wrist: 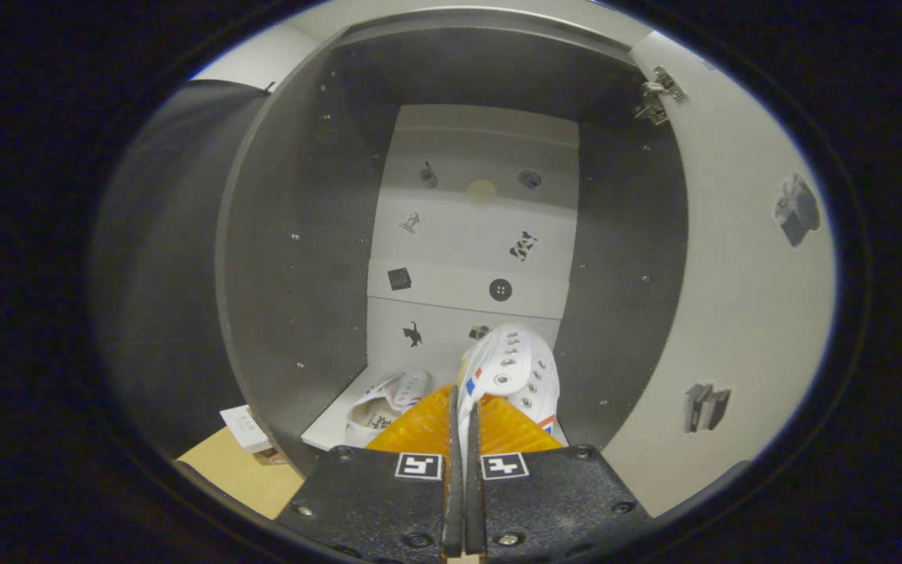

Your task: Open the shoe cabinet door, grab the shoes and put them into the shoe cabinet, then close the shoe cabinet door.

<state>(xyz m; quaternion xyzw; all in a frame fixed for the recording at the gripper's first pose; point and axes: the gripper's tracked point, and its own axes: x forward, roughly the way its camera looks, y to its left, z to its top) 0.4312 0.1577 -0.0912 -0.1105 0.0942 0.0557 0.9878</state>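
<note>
Tongs point(464, 423): the two fingers are drawn nearly together, pinching the white fabric edge of a shoe; only a thin slit is left between them, and the fabric runs down into it.
Held shoe point(515, 374): white canvas sneaker with rows of metal eyelets and a small red-and-blue mark on its side; it rises from the finger tips toward 1 o'clock and sits inside the cabinet opening, low and on the right-hand side.
Second shoe point(384, 401): white, same kind, lying on the cabinet floor at 10 o'clock from the tongs, just beyond the left finger and beside the held shoe; whether the two touch I cannot tell.
Shoe cabinet point(294, 258): dark grey side walls and top, open toward the camera; the tongs point straight into it.
Back panel point(470, 243): light-coloured, at 12 o'clock beyond the shoes, dotted with small dark stickers, a cat shape and a round button shape among them.
Cabinet floor point(333, 423): pale board; its front edge shows at 9 o'clock from the tongs.
Door point(741, 298): swung open at 3 o'clock, pale inner face with two stickers, metal hinge point(658, 95) at its upper corner around 1 o'clock.
Small box point(246, 428): white, outside the cabinet at 9 o'clock, sitting on a tan surface point(239, 474).
</note>
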